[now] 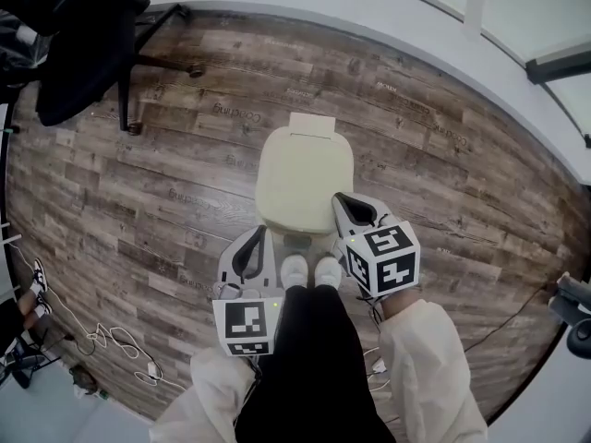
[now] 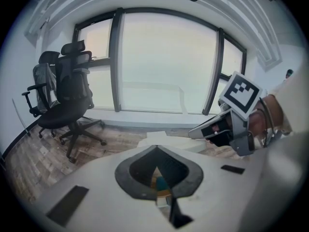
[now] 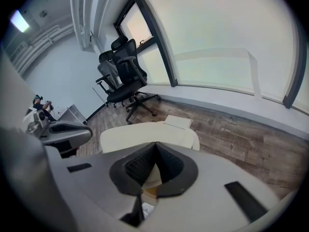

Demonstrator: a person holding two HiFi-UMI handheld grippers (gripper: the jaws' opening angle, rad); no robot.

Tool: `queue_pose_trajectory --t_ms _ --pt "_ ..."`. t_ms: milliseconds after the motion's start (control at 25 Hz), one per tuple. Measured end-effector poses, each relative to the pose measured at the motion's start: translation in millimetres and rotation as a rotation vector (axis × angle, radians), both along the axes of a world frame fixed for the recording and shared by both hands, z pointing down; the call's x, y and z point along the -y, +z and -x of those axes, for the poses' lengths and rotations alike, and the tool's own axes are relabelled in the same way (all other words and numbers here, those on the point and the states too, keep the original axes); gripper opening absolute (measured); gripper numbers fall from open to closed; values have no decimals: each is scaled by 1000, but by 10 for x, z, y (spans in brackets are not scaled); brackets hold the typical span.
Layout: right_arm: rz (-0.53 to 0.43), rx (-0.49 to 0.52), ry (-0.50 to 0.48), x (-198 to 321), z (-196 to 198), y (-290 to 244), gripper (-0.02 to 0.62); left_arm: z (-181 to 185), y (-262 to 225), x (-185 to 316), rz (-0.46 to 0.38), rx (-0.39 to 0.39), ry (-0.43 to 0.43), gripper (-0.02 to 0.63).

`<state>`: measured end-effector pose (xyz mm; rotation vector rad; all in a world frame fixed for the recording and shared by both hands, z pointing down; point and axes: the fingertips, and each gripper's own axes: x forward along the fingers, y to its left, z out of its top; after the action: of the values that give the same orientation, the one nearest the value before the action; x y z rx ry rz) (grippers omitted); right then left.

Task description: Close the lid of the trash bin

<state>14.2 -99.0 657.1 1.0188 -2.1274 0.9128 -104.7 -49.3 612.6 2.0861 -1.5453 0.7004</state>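
The cream trash bin [image 1: 303, 175] stands on the wood floor right in front of my feet, and its lid [image 3: 145, 131] lies flat on top. A small flap [image 1: 312, 125] sticks out at its far side. My left gripper [image 1: 261, 233] hovers by the bin's near left corner, jaws shut with nothing between them. My right gripper [image 1: 340, 199] is at the bin's near right edge, also shut and holding nothing. Past the closed jaw tips, the left gripper view shows the bin [image 2: 166, 140] and the right gripper [image 2: 227, 127]. The right gripper view shows the left gripper [image 3: 63, 132].
A black office chair [image 1: 88, 44] stands at the far left, with a second one behind it [image 2: 46, 81]. White cables [image 1: 115, 341] lie on the floor at the near left. A curved window wall [image 1: 443, 53] borders the floor beyond the bin. My white shoes [image 1: 311, 270] touch the bin's base.
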Motion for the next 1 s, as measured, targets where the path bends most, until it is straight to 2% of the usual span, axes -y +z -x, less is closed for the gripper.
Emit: queue_pose_trajectory --t_ms 400,600,1000 --pt "106 -32 -43 -292 50 467 24 -10 247 -15 42 -2 18 8" --pt "152 -32 -32 -382 55 669 23 -50 301 29 54 -8 30 8" --pt "186 -62 -44 -446 63 891 24 -90 399 94 73 -17 40 8"
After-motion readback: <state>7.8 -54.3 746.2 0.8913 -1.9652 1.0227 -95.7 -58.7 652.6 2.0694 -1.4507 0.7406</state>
